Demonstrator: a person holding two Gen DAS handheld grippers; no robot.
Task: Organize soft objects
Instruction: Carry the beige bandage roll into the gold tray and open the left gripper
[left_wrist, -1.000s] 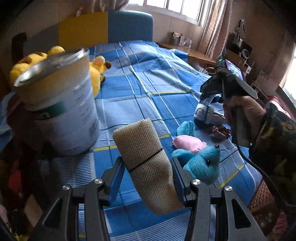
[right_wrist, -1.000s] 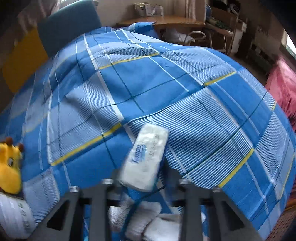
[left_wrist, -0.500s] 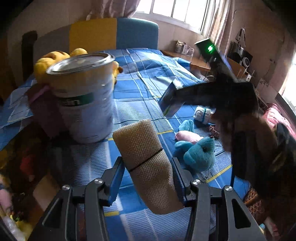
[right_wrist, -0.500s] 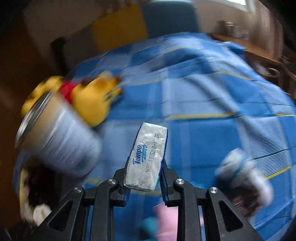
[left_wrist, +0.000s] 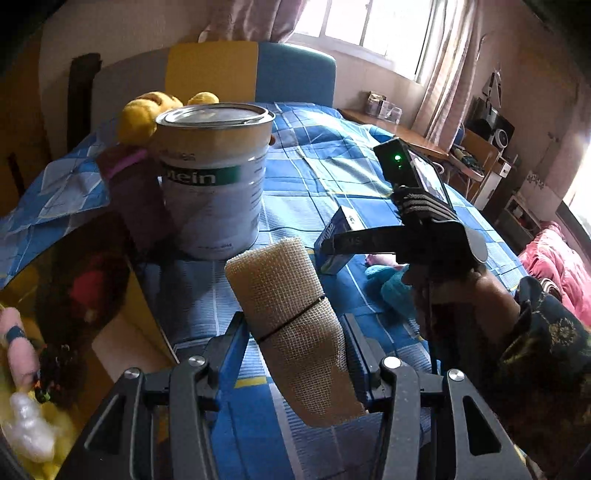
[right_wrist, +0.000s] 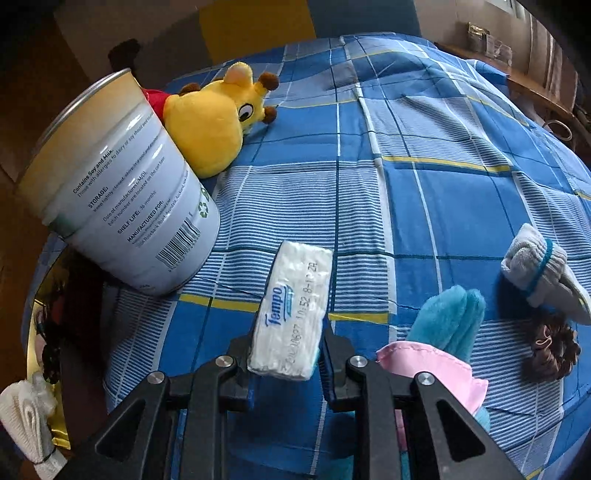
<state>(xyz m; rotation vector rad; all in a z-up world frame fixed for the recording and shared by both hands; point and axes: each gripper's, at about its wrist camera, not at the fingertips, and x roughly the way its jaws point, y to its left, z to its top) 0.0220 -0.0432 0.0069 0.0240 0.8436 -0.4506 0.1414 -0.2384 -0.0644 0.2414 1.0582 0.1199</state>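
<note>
My left gripper is shut on a tan mesh cloth roll bound with a black band, held above the blue plaid bed. My right gripper is shut on a white Tempo tissue pack; it also shows in the left wrist view, held near the tin. A teal plush with a pink part, a rolled grey sock and a brown scrunchie lie on the bed at right. A yellow giraffe plush leans behind the tin.
A large milk-powder tin stands on the bed's left part, also in the right wrist view. A yellow box off the bed's left edge holds soft items, including a white roll. A desk stands by the window.
Both grippers have swung left toward the tin and the box edge, each still holding its item. The right gripper with the tissue pack has dropped lower and closer to the tin.
</note>
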